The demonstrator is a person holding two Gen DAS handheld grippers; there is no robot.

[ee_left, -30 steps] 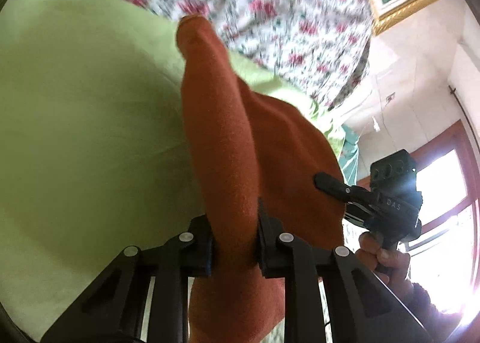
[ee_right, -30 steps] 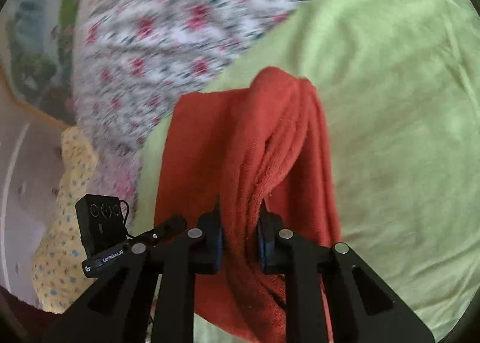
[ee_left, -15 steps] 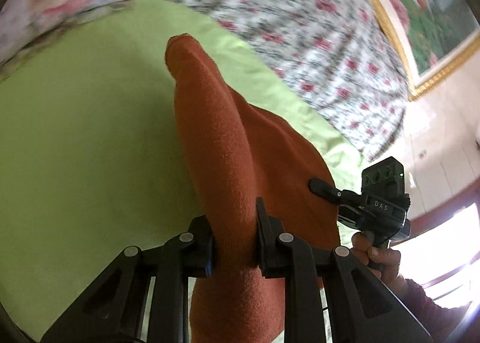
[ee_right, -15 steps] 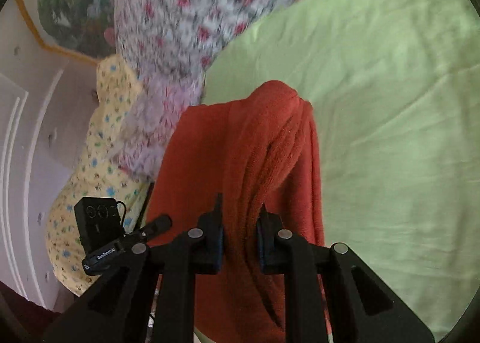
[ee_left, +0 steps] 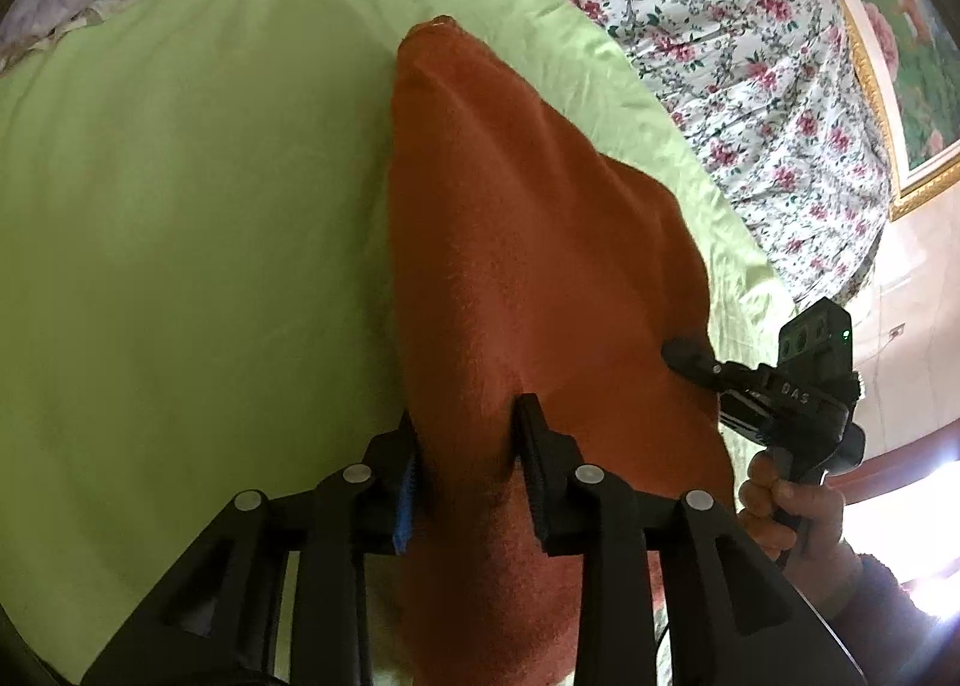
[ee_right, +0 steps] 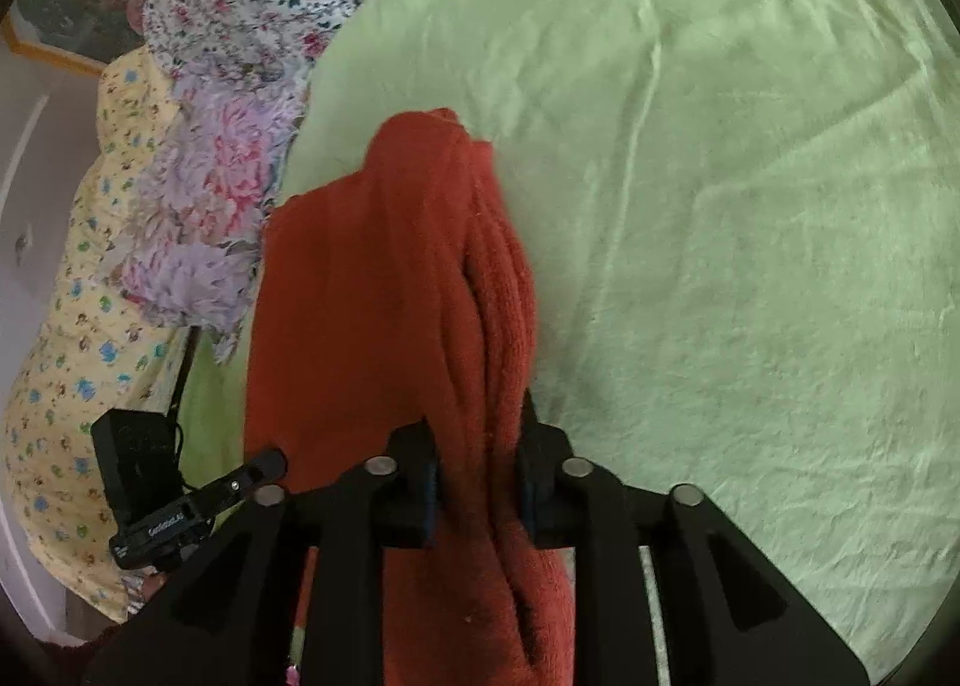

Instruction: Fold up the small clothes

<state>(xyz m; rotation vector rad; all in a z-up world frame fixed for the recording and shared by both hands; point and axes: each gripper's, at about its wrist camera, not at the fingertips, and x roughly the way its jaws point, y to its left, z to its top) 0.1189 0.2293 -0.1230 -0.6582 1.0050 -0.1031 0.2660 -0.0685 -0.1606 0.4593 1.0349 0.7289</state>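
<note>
A rust-orange fleece garment (ee_left: 528, 278) hangs between both grippers above the light green bedsheet (ee_left: 180, 266). My left gripper (ee_left: 468, 446) is shut on one bunched edge of it. My right gripper (ee_right: 477, 464) is shut on the other bunched edge of the garment (ee_right: 384, 296). In the left wrist view the right gripper (ee_left: 774, 386) shows at the garment's right side, held by a hand. In the right wrist view the left gripper (ee_right: 180, 500) shows at the lower left. The garment droops away from the jaws toward the sheet.
The green sheet (ee_right: 720, 206) covers the bed. A floral white quilt (ee_left: 750, 44) lies along its far side, with a lilac floral pillow (ee_right: 204, 218) and a yellow patterned pillow (ee_right: 78, 356). A gold-framed picture (ee_left: 888, 56) hangs on the wall. A bright window sits at the lower right.
Both grippers have swung with the garment still held, so both views now look more down onto the green sheet. The bedding has slid toward the frame edges.
</note>
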